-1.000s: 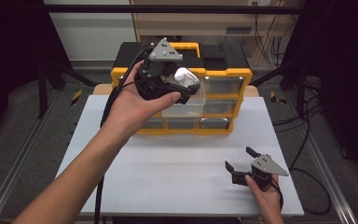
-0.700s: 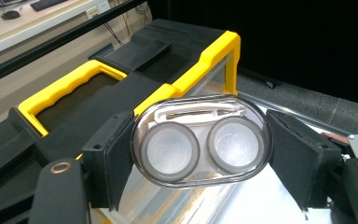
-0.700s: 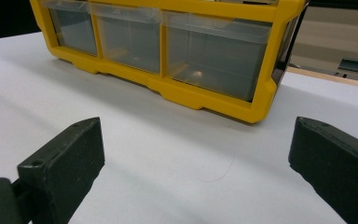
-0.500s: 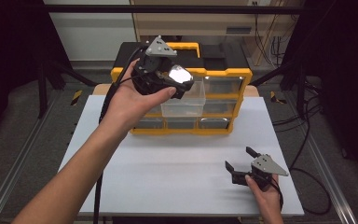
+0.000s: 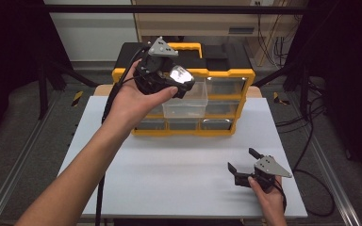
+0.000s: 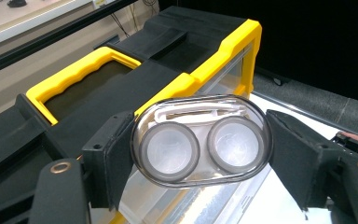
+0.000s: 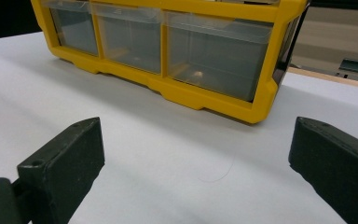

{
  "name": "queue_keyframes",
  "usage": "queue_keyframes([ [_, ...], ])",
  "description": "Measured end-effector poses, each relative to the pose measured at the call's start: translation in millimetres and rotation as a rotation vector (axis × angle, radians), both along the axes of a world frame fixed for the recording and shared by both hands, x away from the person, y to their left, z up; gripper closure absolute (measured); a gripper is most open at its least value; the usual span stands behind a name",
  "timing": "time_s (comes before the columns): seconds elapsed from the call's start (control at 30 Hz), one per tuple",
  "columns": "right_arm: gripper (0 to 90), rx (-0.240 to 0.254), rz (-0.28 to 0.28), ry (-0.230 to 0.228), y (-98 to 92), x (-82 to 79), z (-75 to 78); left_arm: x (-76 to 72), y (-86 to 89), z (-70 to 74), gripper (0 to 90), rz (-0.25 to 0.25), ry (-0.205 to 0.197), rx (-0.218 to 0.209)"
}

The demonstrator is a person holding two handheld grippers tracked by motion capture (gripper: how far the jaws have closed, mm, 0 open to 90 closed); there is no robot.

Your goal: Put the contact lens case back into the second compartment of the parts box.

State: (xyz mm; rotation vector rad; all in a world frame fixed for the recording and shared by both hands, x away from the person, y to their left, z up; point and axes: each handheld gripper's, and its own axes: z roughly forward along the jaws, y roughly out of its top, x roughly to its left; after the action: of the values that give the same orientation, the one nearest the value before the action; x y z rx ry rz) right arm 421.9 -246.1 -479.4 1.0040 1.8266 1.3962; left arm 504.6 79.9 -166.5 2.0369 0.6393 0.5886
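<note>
While the left gripper (image 5: pixel 181 82) is raised over the open drawer (image 5: pixel 186 104) of the yellow organizer (image 5: pixel 226 75), a clear lens case (image 6: pixel 200 140) is pinched between its two black jaws. Seen in the left gripper view, the case is an oval of clear plastic with two round wells side by side, and it is pressed at both narrow ends by the pads (image 6: pixel 114 161). It is held in the air above the organizer's front edge, just over the pulled-out clear drawer, and nothing beneath it is touched. The organizer is stood at the far side of the white table (image 5: pixel 169 174), with a black top and a yellow handle. The right gripper (image 5: pixel 245 165) is rested low on the table near its front right corner, well apart from the organizer, and its jaws are spread wide with nothing between them. In the right gripper view, the organizer's bottom row of clear drawers is faced.
</note>
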Motion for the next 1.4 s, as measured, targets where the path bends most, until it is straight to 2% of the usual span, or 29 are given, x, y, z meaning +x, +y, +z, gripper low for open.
queue_keyframes([
  [0.43, 3.7, -0.001, 0.000, 0.000, -0.4, 0.0, 0.2, 3.3, -3.8, -8.2, 26.3, 0.000, 0.010, 0.028],
  [1.13, 3.7, -0.004, 0.001, 0.000, 0.1, 0.1, 0.0, 8.7, 0.1, -9.8, 26.3, 0.012, 0.017, 0.008],
  [1.4, 3.7, -0.004, 0.001, 0.000, 0.3, 0.2, 0.0, 12.1, 0.7, -15.5, 26.3, 0.020, 0.026, 0.013],
])
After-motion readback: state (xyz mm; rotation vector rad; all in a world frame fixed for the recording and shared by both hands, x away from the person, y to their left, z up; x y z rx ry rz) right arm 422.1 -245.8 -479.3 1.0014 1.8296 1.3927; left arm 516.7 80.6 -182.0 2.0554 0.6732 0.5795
